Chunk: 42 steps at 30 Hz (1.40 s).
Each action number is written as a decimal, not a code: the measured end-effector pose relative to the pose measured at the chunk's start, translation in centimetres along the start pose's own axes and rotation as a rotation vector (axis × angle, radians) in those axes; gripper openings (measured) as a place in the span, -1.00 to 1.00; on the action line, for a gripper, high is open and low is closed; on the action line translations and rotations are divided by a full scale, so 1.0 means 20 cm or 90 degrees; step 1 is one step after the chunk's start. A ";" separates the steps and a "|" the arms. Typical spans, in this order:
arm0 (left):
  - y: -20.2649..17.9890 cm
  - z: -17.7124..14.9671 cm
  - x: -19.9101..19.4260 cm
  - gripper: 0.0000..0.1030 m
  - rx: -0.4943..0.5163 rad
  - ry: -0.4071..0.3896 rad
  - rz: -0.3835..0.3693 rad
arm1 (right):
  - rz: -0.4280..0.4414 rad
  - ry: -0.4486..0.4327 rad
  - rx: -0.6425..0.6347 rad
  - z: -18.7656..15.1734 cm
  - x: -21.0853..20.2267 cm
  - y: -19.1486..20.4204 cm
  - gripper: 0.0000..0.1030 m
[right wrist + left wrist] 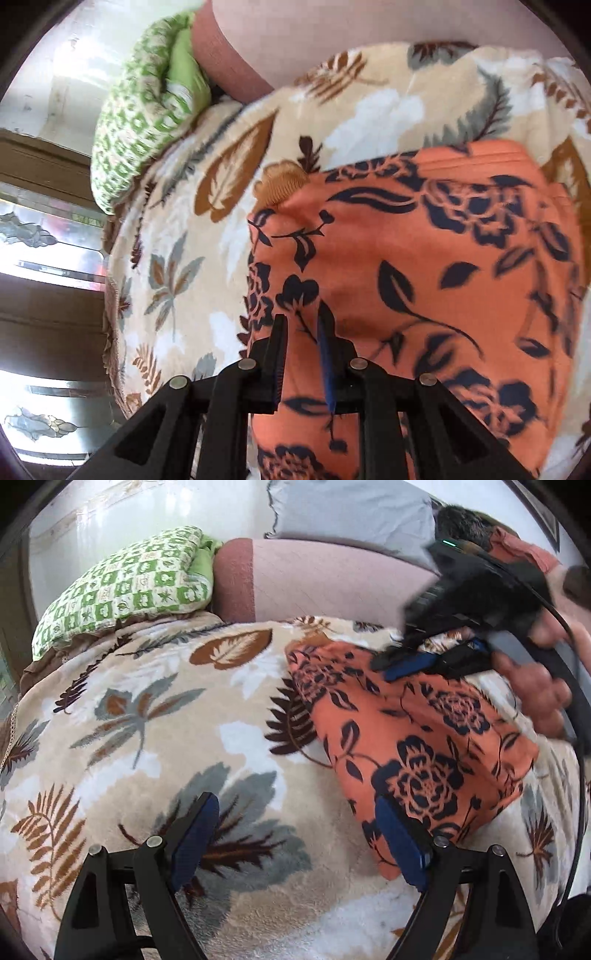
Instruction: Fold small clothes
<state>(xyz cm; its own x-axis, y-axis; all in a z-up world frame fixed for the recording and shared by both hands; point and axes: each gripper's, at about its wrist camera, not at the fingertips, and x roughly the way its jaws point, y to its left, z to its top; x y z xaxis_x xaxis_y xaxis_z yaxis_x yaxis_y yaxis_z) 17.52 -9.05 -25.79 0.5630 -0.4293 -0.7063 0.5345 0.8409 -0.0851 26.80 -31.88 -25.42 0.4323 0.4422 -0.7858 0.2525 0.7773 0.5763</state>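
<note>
- One garment is in play: an orange cloth with a dark floral print [424, 738], lying on the leaf-patterned blanket [147, 720] at the right of the left wrist view and filling the centre and right of the right wrist view.
- Fold status, as a judgement: the cloth forms a compact, roughly rectangular shape with a doubled edge at the lower right of the left wrist view, so at least one fold appears made. Whether a further fold remains cannot be settled from these views.
- Left gripper [299, 845]: jaws stand wide apart at the bottom of its own view, nothing between them. The right-hand pad overlaps the near corner of the cloth; contact cannot be confirmed.
- Right gripper [303, 347]: jaws nearly closed, a narrow gap between the pads. Orange fabric shows in that gap, but whether it is pinched or merely lies beneath cannot be told.
- A person's hand [532, 686] holds the right gripper at the far edge of the cloth, upper right of the left wrist view.
- No stack of finished clothes and no other small garment are visible.
</note>
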 end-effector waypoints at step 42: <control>-0.14 0.21 0.29 0.72 -0.048 0.023 -0.115 | 0.108 -0.281 0.147 -0.40 -0.66 -0.87 0.81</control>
<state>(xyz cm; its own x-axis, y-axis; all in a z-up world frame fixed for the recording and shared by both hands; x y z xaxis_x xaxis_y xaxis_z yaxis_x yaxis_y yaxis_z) 21.93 -15.22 -26.73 0.4385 -0.5643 -0.6995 0.5748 0.7744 -0.2645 9.74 -47.60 -26.98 0.7949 0.2840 -0.5361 0.3092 0.5706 0.7608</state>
